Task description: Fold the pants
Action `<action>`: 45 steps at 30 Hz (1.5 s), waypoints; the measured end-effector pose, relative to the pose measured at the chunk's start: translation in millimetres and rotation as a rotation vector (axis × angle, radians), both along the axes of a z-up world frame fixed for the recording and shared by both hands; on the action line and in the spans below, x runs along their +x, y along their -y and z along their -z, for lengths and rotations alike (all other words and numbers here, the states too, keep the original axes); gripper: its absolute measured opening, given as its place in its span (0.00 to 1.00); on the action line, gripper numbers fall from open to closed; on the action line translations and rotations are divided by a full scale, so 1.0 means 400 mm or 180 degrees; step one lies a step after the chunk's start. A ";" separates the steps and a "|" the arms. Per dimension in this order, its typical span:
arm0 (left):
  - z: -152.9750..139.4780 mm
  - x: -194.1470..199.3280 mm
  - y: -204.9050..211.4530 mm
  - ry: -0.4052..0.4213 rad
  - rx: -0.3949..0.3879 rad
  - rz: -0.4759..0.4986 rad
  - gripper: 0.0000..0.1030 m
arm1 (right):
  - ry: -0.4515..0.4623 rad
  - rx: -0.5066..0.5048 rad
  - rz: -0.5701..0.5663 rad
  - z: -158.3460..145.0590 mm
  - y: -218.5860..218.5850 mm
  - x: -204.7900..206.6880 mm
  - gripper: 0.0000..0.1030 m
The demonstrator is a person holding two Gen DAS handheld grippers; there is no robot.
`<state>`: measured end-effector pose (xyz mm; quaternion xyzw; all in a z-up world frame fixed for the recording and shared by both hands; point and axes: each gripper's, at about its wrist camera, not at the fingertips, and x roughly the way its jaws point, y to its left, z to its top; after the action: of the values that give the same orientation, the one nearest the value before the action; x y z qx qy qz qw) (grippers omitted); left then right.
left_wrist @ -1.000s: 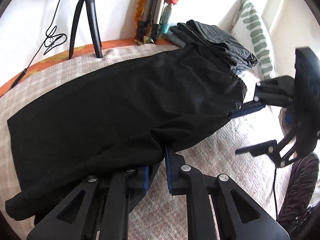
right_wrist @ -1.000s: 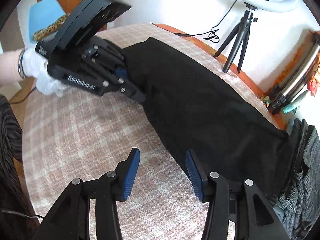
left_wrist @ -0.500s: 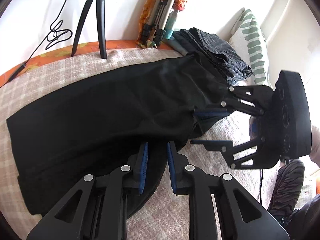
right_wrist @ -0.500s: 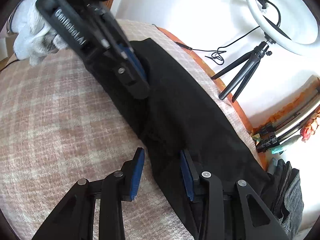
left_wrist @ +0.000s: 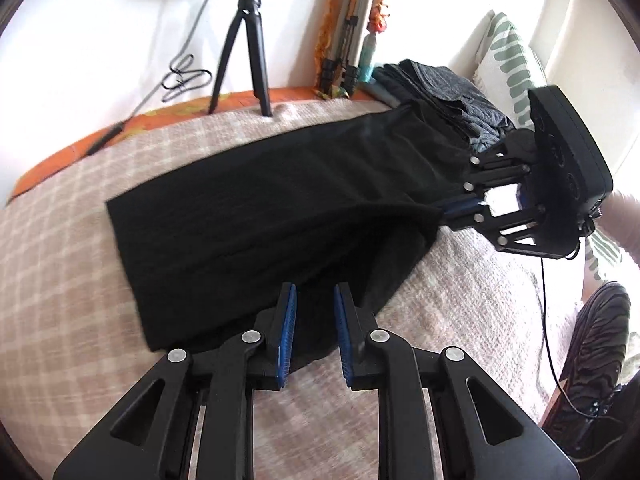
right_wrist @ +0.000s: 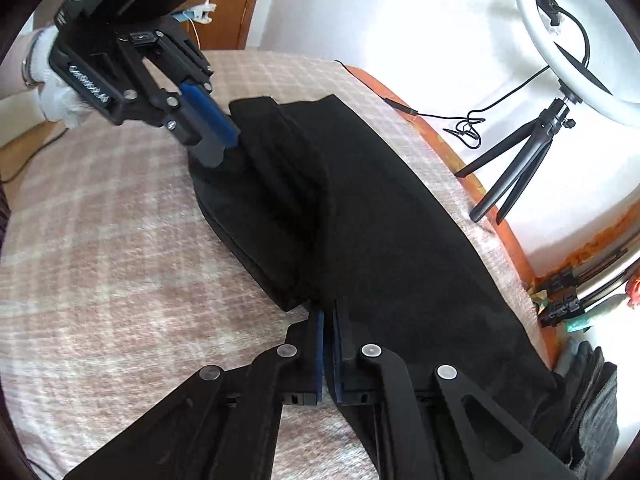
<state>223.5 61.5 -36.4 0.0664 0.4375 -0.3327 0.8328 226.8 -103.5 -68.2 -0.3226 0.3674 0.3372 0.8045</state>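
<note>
Left wrist view shows the black pants (left_wrist: 280,200) lying long across the checked blanket (left_wrist: 60,280), with one lengthwise fold apparently made: a near layer lies doubled over the far one, its edge running from the near end toward the right gripper (left_wrist: 452,212). That gripper is pinched shut on the cloth at the far corner of this doubled layer. The left gripper (left_wrist: 315,320) stands with its blue pads apart and only loose cloth between them, so it grips nothing as far as this view shows.

Judging from this, the pants are halved along their length and the crosswise folds are all left to do; the near end is also rumpled and would want smoothing first.

Right wrist view gives what the first cannot: the right gripper (right_wrist: 327,344) closed tight on a fold of pants (right_wrist: 400,220), and the left gripper (right_wrist: 212,128) seen from outside, resting at the cloth's far end beside a thick rolled ridge. It also shows the ring light (right_wrist: 560,40) on its tripod (right_wrist: 520,160), whereas the left view alone shows the grey clothes pile (left_wrist: 448,96) touching the pants' end, and the pillow (left_wrist: 512,60).
</note>
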 end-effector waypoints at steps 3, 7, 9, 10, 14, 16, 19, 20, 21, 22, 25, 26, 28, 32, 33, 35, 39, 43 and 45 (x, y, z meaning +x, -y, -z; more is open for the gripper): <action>-0.031 0.023 -0.054 0.0132 0.0001 -0.0217 0.17 | -0.0194 0.0081 -0.0090 -0.013 0.019 -0.037 0.01; -0.024 0.070 -0.059 0.0136 0.0016 -0.0319 0.19 | -0.0323 -0.0015 -0.0150 0.021 0.019 -0.067 0.02; 0.002 0.088 -0.040 0.0092 0.0151 -0.0255 0.22 | -0.0344 -0.0035 -0.0154 0.029 0.016 -0.069 0.04; 0.013 0.097 -0.029 0.0075 0.0180 -0.0255 0.22 | -0.0339 -0.0020 -0.0142 0.028 0.015 -0.071 0.05; 0.012 0.153 -0.012 0.0065 0.0127 -0.0267 0.23 | -0.0288 -0.0057 -0.0183 0.023 0.007 -0.079 0.06; 0.023 0.189 0.012 -0.0169 0.0069 -0.0121 0.23 | -0.0300 -0.0075 -0.0180 0.026 0.003 -0.074 0.06; 0.060 0.217 0.051 -0.0329 0.0365 0.0053 0.23 | -0.0308 -0.0071 -0.0168 0.028 0.001 -0.072 0.06; 0.066 0.218 0.055 -0.0377 0.0402 0.0094 0.23 | -0.0300 -0.0066 -0.0163 0.026 0.001 -0.072 0.06; 0.069 0.213 0.057 -0.0423 0.0407 0.0129 0.23 | -0.0296 -0.0059 -0.0157 0.025 0.002 -0.072 0.07; 0.070 0.204 0.054 -0.0476 0.0391 0.0172 0.23 | -0.0301 -0.0047 -0.0151 0.023 0.004 -0.072 0.07; 0.080 0.148 0.028 -0.0577 0.0540 0.0295 0.23 | -0.0318 -0.0008 -0.0131 0.019 0.013 -0.073 0.07; 0.086 0.122 0.015 -0.0599 0.0601 0.0330 0.23 | -0.0325 0.0005 -0.0126 0.018 0.017 -0.073 0.07; 0.105 0.071 -0.016 -0.0704 0.0694 0.0371 0.23 | -0.0327 0.0043 -0.0120 0.016 0.027 -0.073 0.07; 0.101 -0.005 -0.075 -0.0583 0.0830 0.0224 0.23 | -0.0357 0.0191 -0.0012 0.006 0.048 -0.075 0.14; 0.092 -0.011 -0.085 -0.0541 0.0784 0.0166 0.23 | -0.0364 0.0239 0.0045 0.001 0.057 -0.076 0.16; 0.070 -0.020 -0.097 -0.0398 0.0725 0.0036 0.23 | -0.0362 0.0375 0.0207 -0.019 0.081 -0.079 0.23; 0.039 -0.012 -0.098 -0.0123 0.0560 -0.0144 0.35 | -0.0391 0.0796 0.0722 -0.080 0.163 -0.084 0.36; 0.032 0.027 -0.115 -0.0099 0.0216 -0.0426 0.38 | -0.0432 0.1193 0.1092 -0.123 0.229 -0.095 0.36; 0.027 0.054 -0.121 -0.0097 0.0120 -0.0519 0.38 | -0.0492 0.1293 0.1095 -0.130 0.223 -0.093 0.36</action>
<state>245.1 109.9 -47.2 0.0411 0.4603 -0.2564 0.8489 189.7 -192.6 -16.2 -0.0609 0.4020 0.2861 0.8677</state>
